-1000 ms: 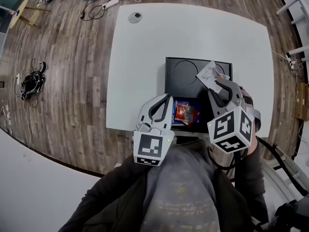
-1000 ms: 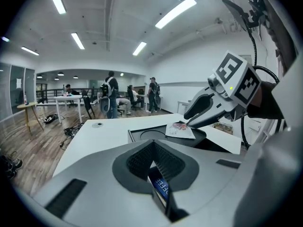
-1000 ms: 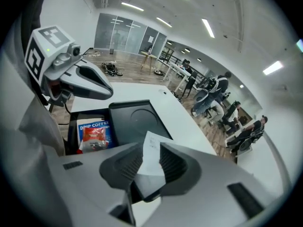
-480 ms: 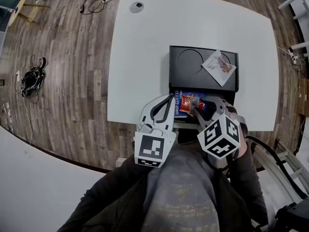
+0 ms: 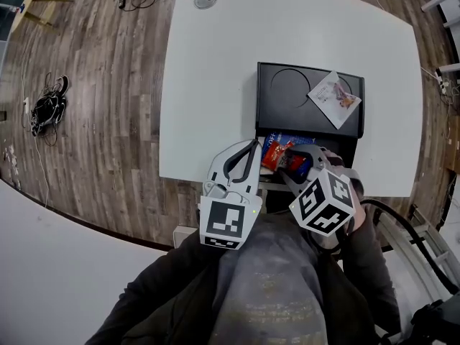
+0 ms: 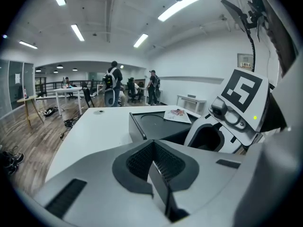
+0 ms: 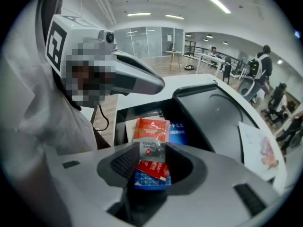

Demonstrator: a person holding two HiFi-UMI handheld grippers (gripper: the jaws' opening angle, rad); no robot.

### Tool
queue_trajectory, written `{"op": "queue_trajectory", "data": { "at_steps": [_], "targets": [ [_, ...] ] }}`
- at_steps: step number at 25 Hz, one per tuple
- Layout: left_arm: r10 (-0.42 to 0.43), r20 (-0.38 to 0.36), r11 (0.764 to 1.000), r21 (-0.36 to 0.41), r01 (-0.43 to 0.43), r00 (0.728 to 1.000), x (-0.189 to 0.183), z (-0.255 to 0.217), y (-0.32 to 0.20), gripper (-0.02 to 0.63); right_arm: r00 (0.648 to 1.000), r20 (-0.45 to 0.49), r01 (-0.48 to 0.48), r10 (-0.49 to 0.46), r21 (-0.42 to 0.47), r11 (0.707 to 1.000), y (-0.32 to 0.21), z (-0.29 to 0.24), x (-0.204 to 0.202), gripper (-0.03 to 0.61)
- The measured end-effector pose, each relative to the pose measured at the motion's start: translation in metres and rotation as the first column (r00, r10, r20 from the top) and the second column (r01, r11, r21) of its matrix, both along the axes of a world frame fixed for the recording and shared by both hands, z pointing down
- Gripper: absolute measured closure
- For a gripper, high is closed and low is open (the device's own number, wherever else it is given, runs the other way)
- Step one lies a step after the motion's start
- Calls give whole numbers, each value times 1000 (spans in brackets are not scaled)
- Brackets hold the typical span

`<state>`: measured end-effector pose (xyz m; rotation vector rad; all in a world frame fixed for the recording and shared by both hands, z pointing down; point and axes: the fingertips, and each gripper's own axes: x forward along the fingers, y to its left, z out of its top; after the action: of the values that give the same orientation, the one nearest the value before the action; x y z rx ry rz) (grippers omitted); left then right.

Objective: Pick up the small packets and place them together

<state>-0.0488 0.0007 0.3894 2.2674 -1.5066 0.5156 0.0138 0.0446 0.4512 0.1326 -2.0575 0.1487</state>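
Right gripper: pointed steeply down, jaws apart and just opened wider. Red packet in the gap between the pads, pressed by neither. Blue chequered packet showing beneath the red one's lower edge.

Left gripper: jaws together, nothing between them. Held near the table's front edge, beside the right gripper and clear of the packets.

Step in hand, as judged: release of the red packet into the pile; grip apparently already let go.

Next move, as judged: lift straight out so the pads do not drag the packet, then reach for the white packet. A flat, thin thing, so likely a pinch at a raised edge or corner.

Black tray: two parts.
- Near compartment, the deeper one: red packet, blue chequered packet, blue box lettered in white, all overlapping under the right gripper.
- Far section, flat with a round recess: white packet alone at the right corner, well apart from the pile.

White table: bearing the tray.
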Motion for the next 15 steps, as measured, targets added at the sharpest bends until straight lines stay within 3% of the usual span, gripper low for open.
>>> {"op": "queue_trajectory", "data": {
  "at_steps": [9, 15],
  "targets": [
    [-8, -5, 1000, -10, 8, 1000, -3, 4, -3, 611, 999, 31, -34, 35, -44, 998, -4, -5, -9, 375],
    [-15, -7, 1000, -14, 15, 1000, -8, 4, -7, 611, 999, -12, -52, 52, -45, 998, -7, 7, -12, 370]
  ]
}}
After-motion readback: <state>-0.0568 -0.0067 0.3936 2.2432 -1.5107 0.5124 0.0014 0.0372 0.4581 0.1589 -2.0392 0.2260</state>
